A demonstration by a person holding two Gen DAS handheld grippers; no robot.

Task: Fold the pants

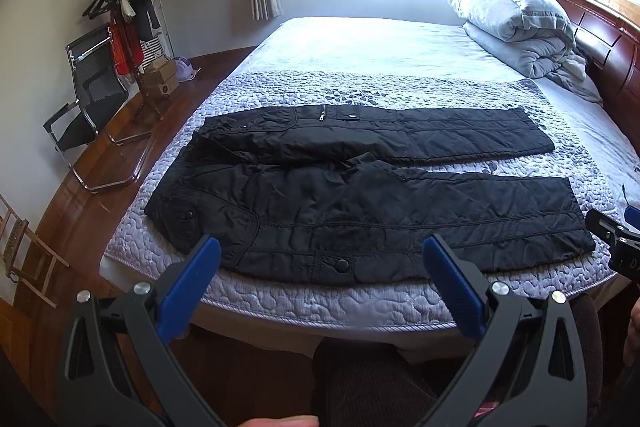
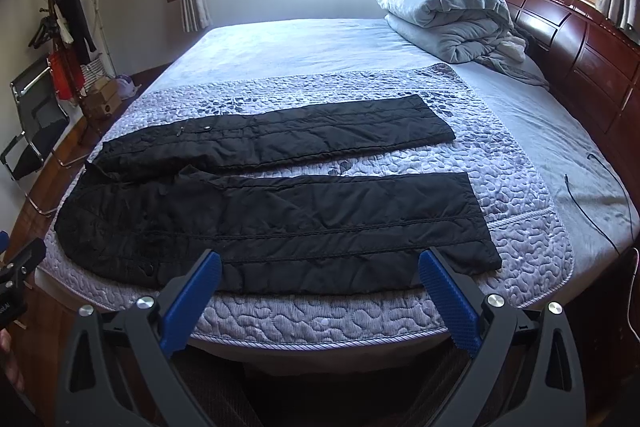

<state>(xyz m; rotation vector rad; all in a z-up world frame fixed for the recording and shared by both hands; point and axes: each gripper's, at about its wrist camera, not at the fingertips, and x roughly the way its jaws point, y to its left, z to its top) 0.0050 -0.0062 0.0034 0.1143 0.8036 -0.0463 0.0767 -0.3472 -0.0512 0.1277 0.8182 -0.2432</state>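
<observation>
Pants, black quilted padded fabric [image 1: 360, 203], lie flat and unfolded on a lavender pebble-quilted bedspread [image 1: 320, 303] at the bed's near edge: waist left, both legs running right and spread apart, snap buttons and a zipper visible. No legible writing; the letters on the other gripper's body are partial. Left gripper [image 1: 320, 267] hovers before the waist half, blue-padded jaws wide apart, empty. Right gripper [image 2: 320, 275] hovers before the near leg, jaws likewise spread, holding nothing.
</observation>
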